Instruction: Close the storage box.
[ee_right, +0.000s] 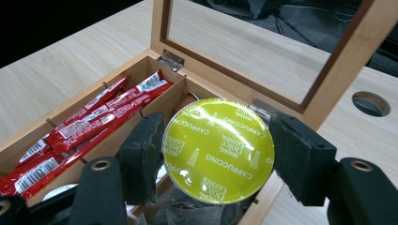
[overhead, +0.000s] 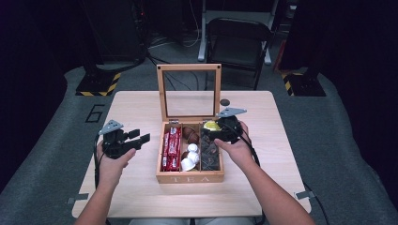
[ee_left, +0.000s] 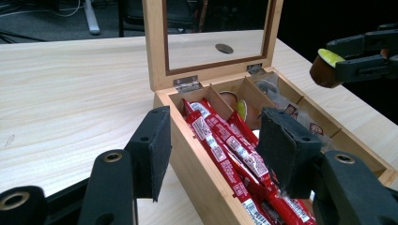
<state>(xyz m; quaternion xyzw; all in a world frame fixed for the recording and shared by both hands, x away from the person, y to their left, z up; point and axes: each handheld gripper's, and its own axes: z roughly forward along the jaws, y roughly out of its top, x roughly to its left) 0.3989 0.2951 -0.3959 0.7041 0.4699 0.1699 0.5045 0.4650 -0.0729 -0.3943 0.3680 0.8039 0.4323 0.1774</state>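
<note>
With its lid propped upright to free the compartments, the wooden tea box (overhead: 189, 177) sits open as the right gripper (ee_right: 218, 150) pinches a capsule (ee_right: 218, 149) above it, the left gripper (ee_left: 213, 147) idling beside it, jaws spread and empty.

You have one wooden tea box (overhead: 190, 177) on one desk (overhead: 131, 108), split into three compartments. One yellow-lidded capsule (ee_right: 218, 149) sits between one pair of tongs (ee_right: 218, 154); the second pair (ee_left: 213, 150) holds nothing. The red sachets (overhead: 172, 147) overlap too much to count.
</note>
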